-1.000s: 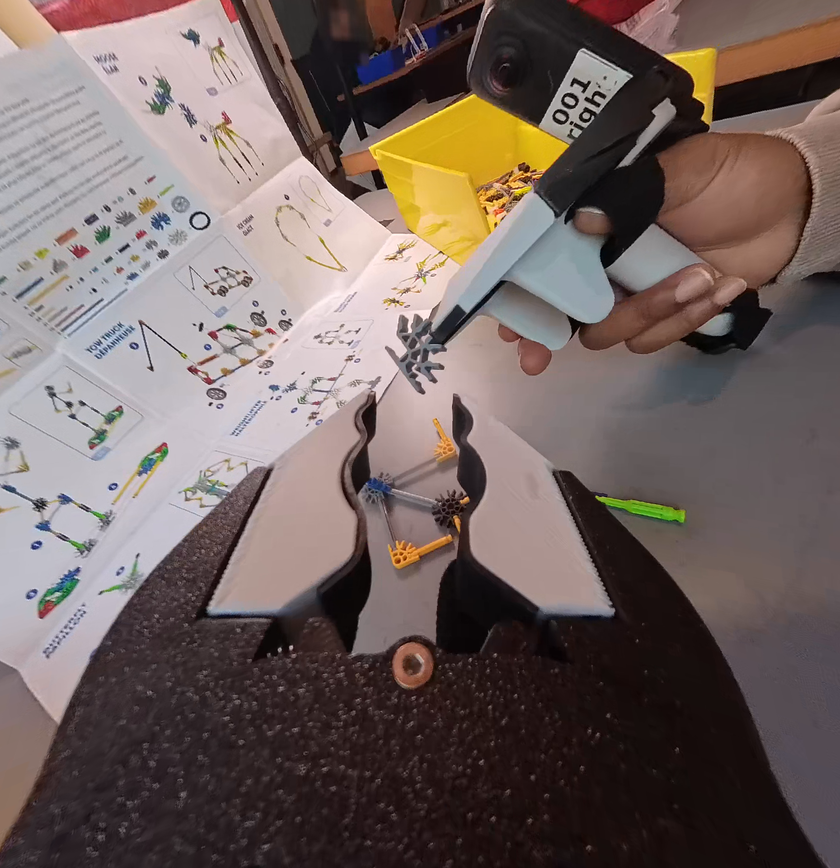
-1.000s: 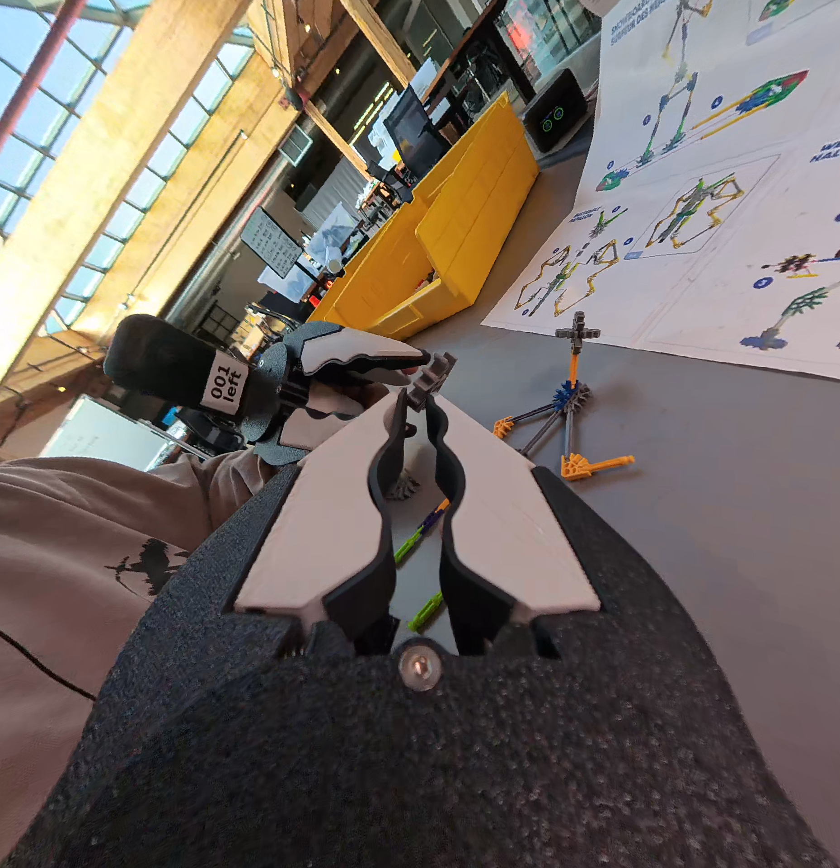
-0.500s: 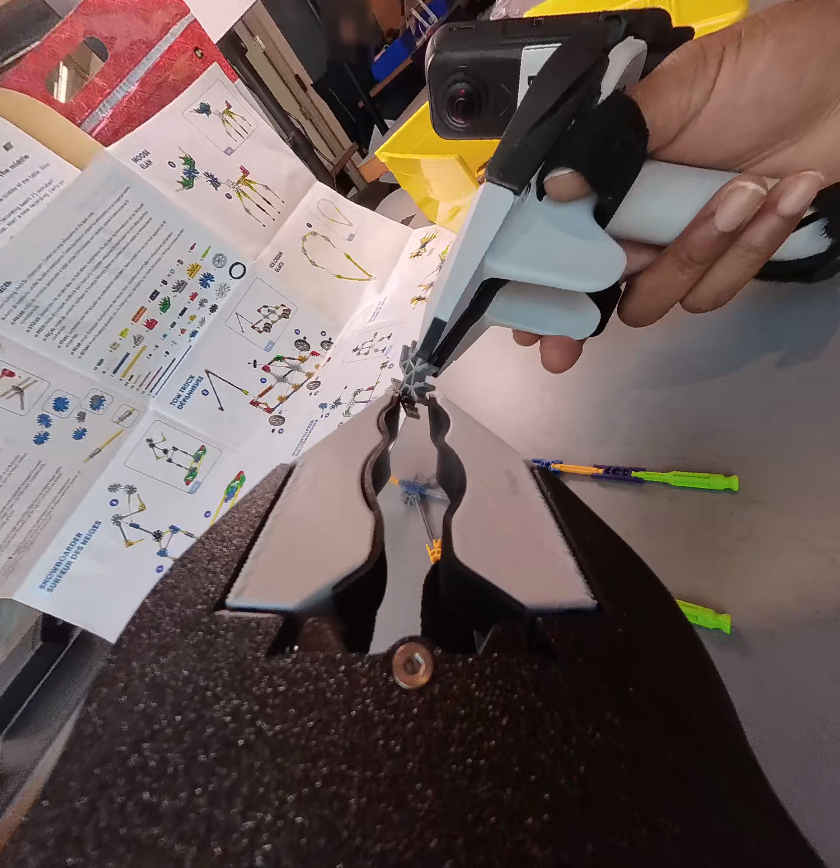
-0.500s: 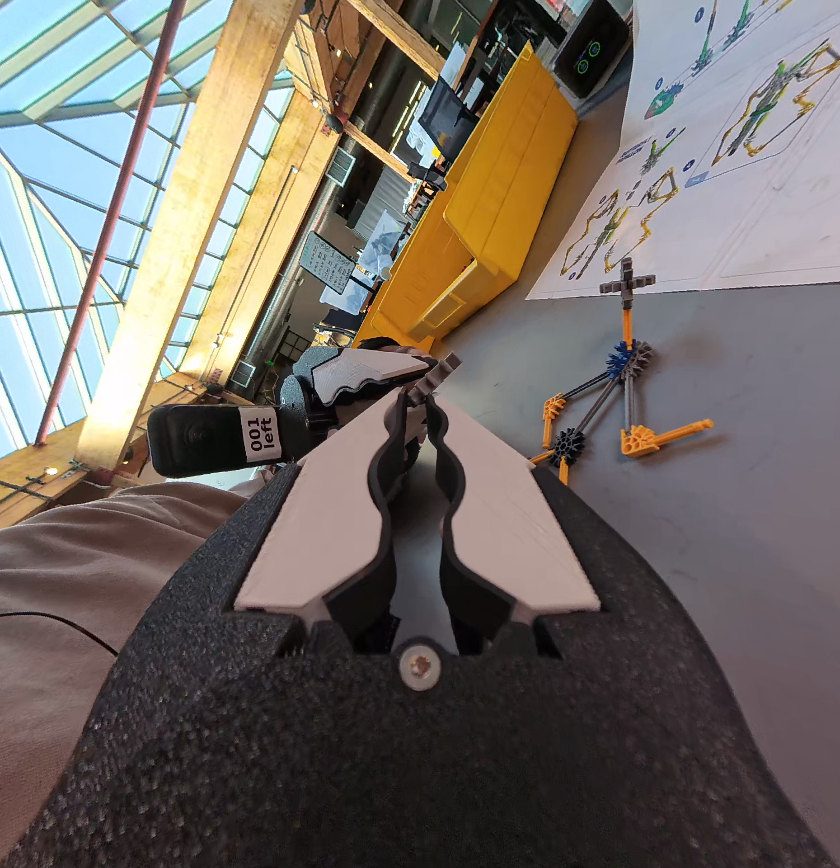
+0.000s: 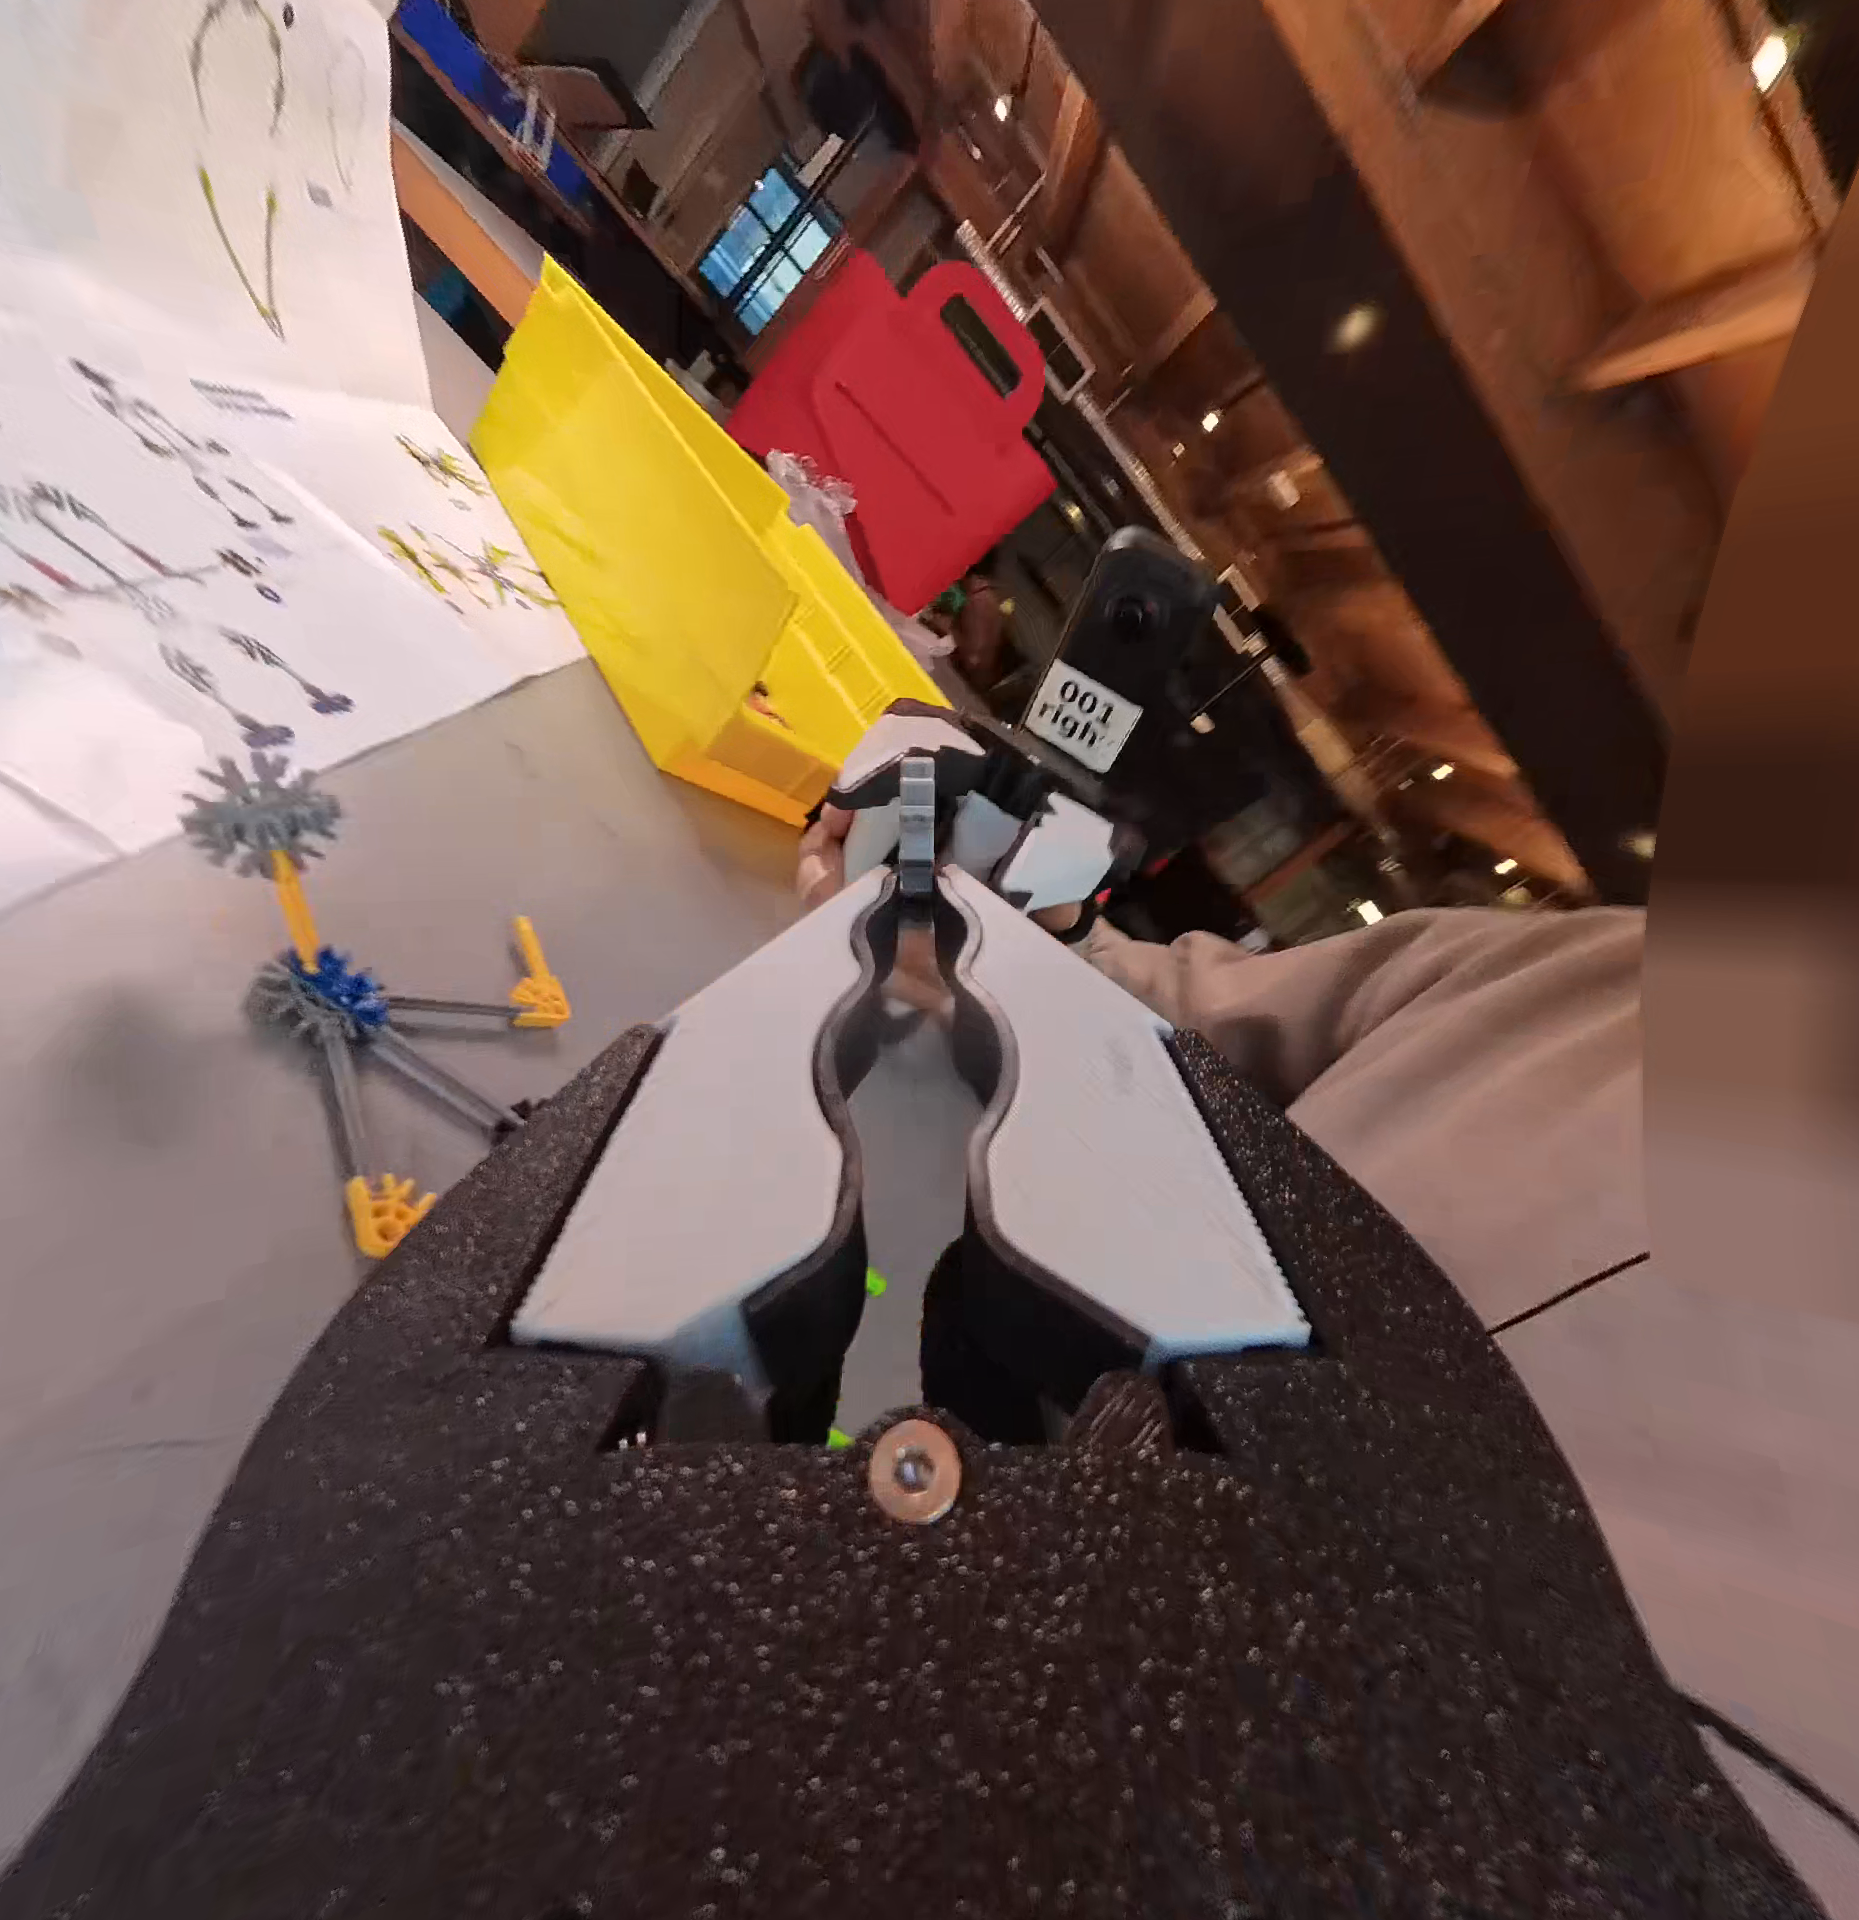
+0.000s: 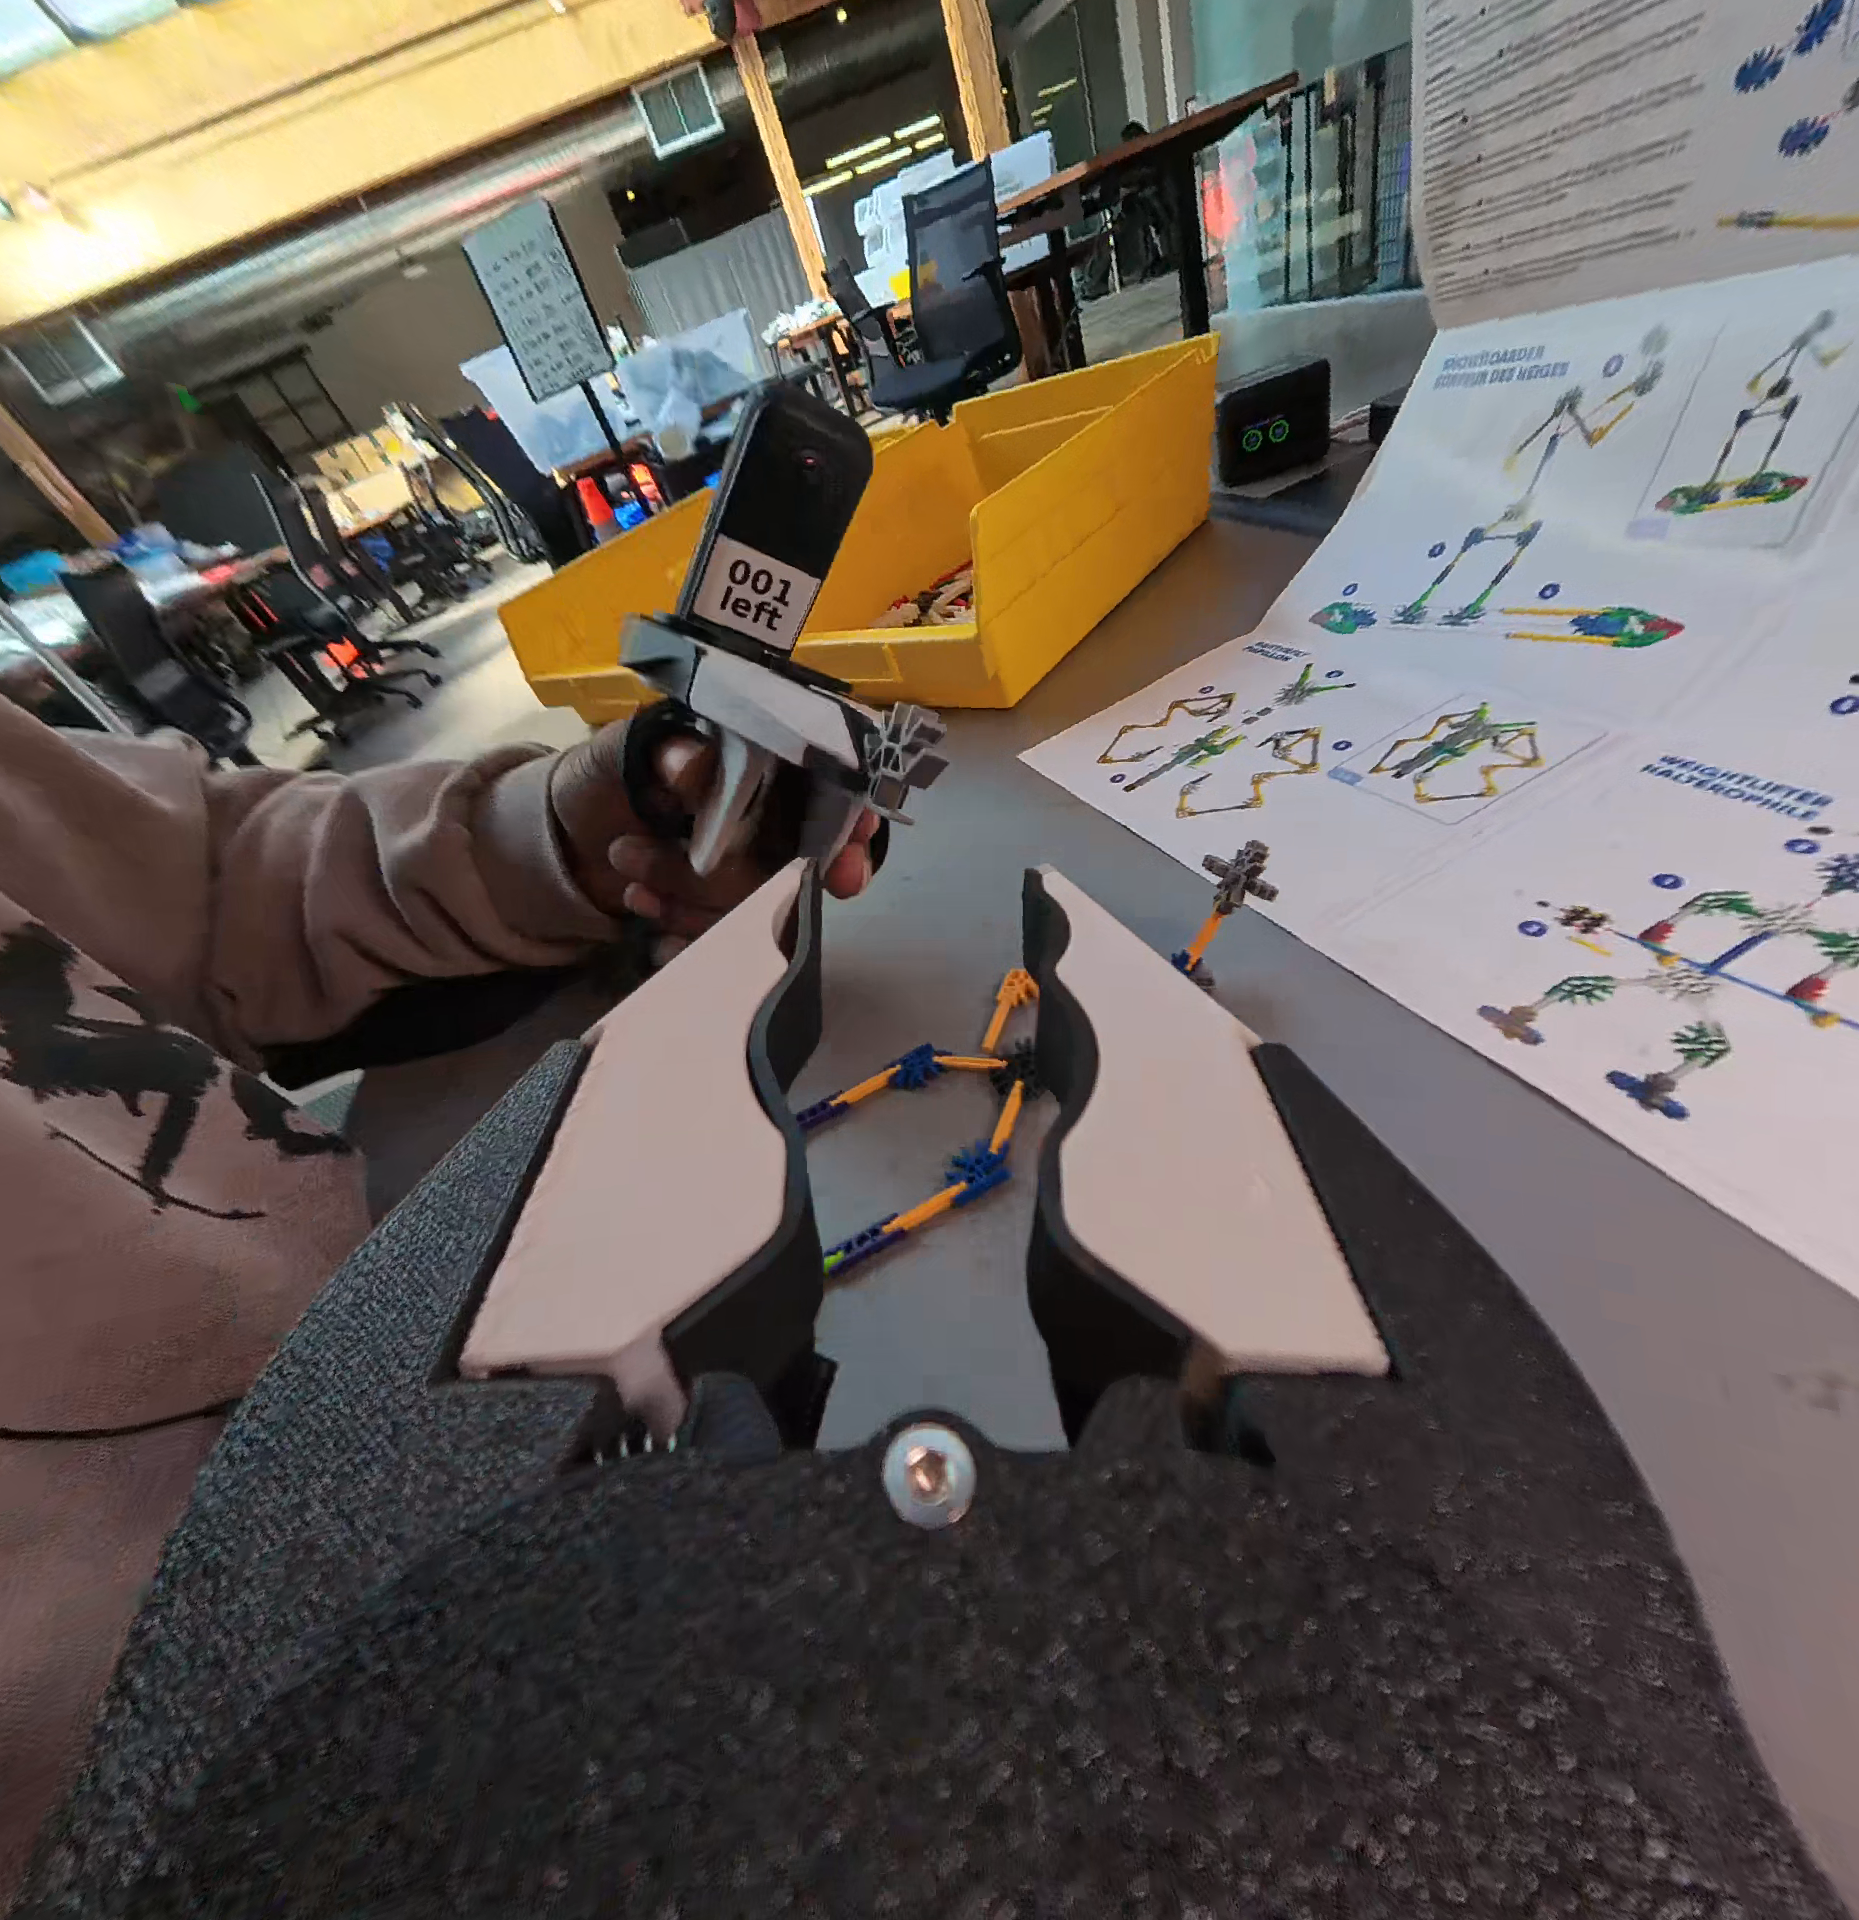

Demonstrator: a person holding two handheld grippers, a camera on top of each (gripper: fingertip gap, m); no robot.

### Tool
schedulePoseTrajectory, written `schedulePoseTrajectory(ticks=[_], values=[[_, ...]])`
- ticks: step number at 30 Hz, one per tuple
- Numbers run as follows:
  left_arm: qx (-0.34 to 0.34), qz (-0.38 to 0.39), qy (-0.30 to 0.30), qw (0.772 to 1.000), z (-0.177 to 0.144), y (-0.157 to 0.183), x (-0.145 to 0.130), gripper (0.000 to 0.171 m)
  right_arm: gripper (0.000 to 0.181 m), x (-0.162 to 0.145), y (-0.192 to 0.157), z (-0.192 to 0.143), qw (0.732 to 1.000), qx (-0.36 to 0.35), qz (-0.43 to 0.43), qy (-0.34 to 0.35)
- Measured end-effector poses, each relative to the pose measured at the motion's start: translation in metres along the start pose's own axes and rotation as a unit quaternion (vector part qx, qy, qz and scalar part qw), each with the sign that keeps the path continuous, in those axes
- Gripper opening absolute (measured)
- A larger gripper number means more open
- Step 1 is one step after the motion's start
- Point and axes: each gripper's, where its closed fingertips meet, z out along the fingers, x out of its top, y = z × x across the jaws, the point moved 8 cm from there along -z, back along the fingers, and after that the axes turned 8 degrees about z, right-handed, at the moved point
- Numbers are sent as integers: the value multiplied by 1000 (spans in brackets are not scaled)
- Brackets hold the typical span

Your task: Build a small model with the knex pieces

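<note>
My left gripper (image 5: pixel 914 902) is shut on a grey snowflake-shaped connector (image 5: pixel 914 821), seen edge-on and held above the table. In the right wrist view the left gripper (image 6: pixel 871 774) grips that connector (image 6: pixel 909 750) at its tips. My right gripper (image 6: pixel 923 891) is open and empty, a short way from the connector. Under its fingers a chain of orange rods and blue connectors (image 6: pixel 961 1117) lies on the grey table (image 6: pixel 1476 1195). A second rod assembly with a grey connector on top (image 5: pixel 327 997) lies to the left in the left wrist view.
A yellow parts bin (image 6: pixel 1008 582) stands at the back of the table, with a red bag (image 5: pixel 894 416) behind it. A large white instruction sheet (image 6: pixel 1527 748) lies on the table and stands up behind. A small black device (image 6: pixel 1273 431) sits beside the bin. A person's sleeve (image 6: pixel 333 894) shows. Less than 4 cm separates the two grippers' tips.
The right gripper held the grey connector; the left gripper closed on it. Now the right gripper has opened and drawn back, and the left gripper holds the connector alone.
</note>
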Motion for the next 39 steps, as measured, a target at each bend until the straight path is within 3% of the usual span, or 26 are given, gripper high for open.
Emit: schedulePoseTrajectory(ticks=[3,6,13,17,20,24,26,28,30,35,39], values=[[-51,-115,34,991,-3,-8,-2,5,48,-6,-1,3,996,-31,-80,-22],[-69,-152,38,985,-3,-11,-4,5,51,-11,-5,5,990,-46,-130,-35],[-49,-147,-39,987,6,-9,-19,5,40,-13,-9,5,971,-81,-219,-46],[-31,-139,-96,985,12,-9,-31,6,40,-21,-14,6,947,-85,-299,-81],[-23,-132,-118,984,14,-9,-35,6,32,-30,-18,8,928,-84,-345,-109],[-23,-130,-126,983,14,-8,-36,6,22,-34,-20,9,924,-78,-351,-127],[-13,-97,-142,985,15,-6,-36,8,21,-34,-20,6,930,-59,-331,-150],[-3,-23,-161,987,16,0,-33,22,21,-39,-20,2,938,-15,-284,-200],[8,66,-188,980,15,7,-29,25,21,-47,-22,-3,937,27,-235,-256],[10,240,-312,919,14,20,-48,25,22,-65,-38,-3,917,88,-201,-334],[-12,274,-374,886,19,28,-68,25,21,-73,-44,1,906,72,-198,-367]])
